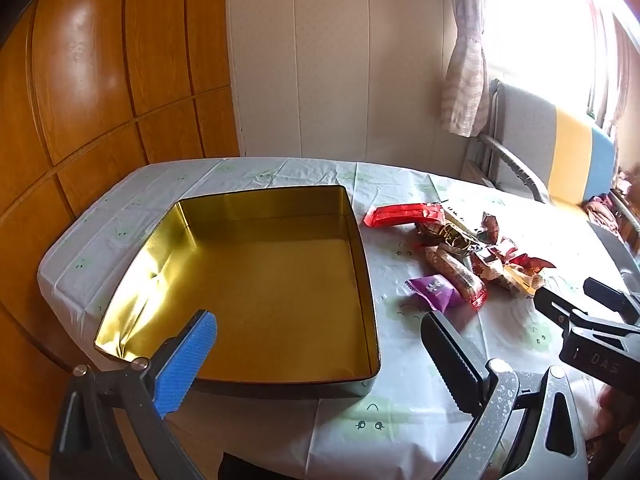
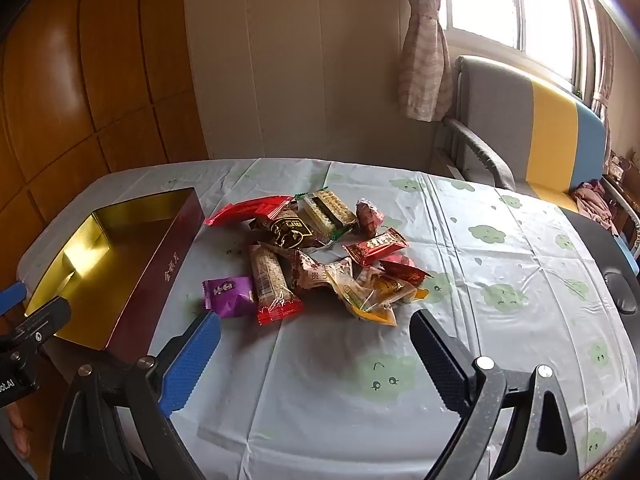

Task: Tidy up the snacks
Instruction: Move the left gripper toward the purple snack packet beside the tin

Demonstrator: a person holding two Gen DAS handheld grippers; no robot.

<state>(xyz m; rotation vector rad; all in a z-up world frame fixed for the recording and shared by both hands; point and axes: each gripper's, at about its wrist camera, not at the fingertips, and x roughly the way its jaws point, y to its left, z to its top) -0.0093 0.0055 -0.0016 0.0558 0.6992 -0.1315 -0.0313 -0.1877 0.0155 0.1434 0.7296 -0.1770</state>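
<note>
Hovering over the near edge of the worktop (image 2: 304,400), both tools show jaws spread wide with nothing between them. The left gripper (image 1: 320,364) sits above the near rim of the tin box (image 1: 280,272); the right gripper (image 2: 316,360) sits above bare tablecloth just short of the snack pile (image 2: 320,256).

The tin box is square, open-topped and empty, with a bright gold lining and a dark maroon outer wall bearing gold characters. It stands on the left part of the worktop, just beside the pile and apart from it.

The pile lies loose at mid-worktop. Nearest are a small purple packet (image 2: 229,295) and a clear-wrapped grain bar with red ends (image 2: 272,284), the two touching. Beside them is a yellow-and-clear pouch (image 2: 372,300), overlapped by several crumpled red and brown wrappers. Behind sit a dark brown packet with gold print (image 2: 288,232) and a green-edged wafer pack (image 2: 326,210). A flat red packet (image 2: 250,210) lies farthest left, closest to the box's far corner.

The cloth is pale with green cloud faces. Beyond the worktop stands a grey, yellow and blue chair (image 2: 532,136) under a bright window, with a curtain (image 2: 422,52) beside it.
</note>
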